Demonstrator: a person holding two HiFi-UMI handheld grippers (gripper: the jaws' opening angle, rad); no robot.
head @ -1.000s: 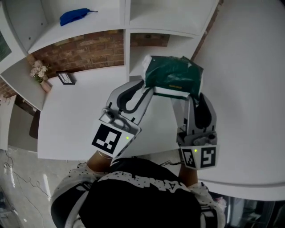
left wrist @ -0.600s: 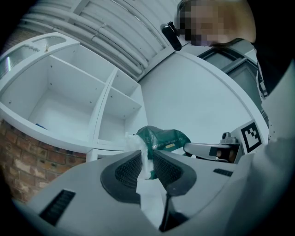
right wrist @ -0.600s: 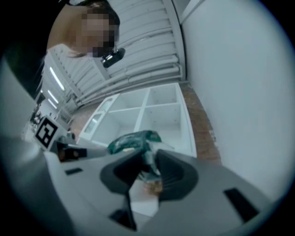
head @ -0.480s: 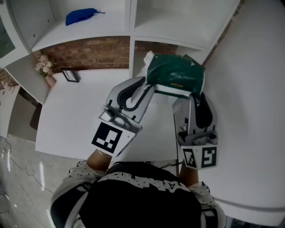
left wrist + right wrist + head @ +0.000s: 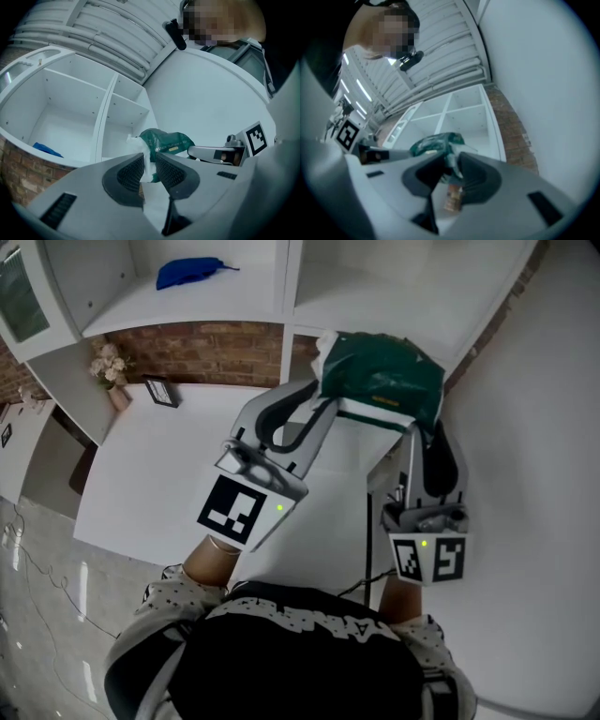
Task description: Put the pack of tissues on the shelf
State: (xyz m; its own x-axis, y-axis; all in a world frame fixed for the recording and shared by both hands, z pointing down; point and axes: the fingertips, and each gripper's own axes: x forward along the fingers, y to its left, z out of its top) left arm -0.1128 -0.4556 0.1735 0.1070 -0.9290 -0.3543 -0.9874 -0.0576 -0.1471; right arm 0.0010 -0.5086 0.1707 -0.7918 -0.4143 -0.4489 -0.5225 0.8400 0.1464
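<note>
The green pack of tissues (image 5: 384, 381) hangs in the air between both grippers, in front of the white shelf unit (image 5: 216, 301). My left gripper (image 5: 319, 401) is shut on the pack's white crimped left end. My right gripper (image 5: 424, 423) is shut on its right end. In the left gripper view the pack (image 5: 166, 143) sticks out beyond the closed jaws of the left gripper (image 5: 150, 166), with the open shelf compartments (image 5: 70, 108) behind it. In the right gripper view the pack (image 5: 436, 143) sits just past the right gripper (image 5: 451, 171), and the shelf (image 5: 454, 110) is beyond.
A blue object (image 5: 192, 271) lies in the upper left shelf compartment. On the white table (image 5: 159, 474) below stand a small picture frame (image 5: 161, 390) and a vase of flowers (image 5: 114, 381), against a brick wall (image 5: 206, 343). A white wall runs along the right.
Both grippers have carried the pack a little up and to the right, closer to the shelf. Neither grip has changed.
</note>
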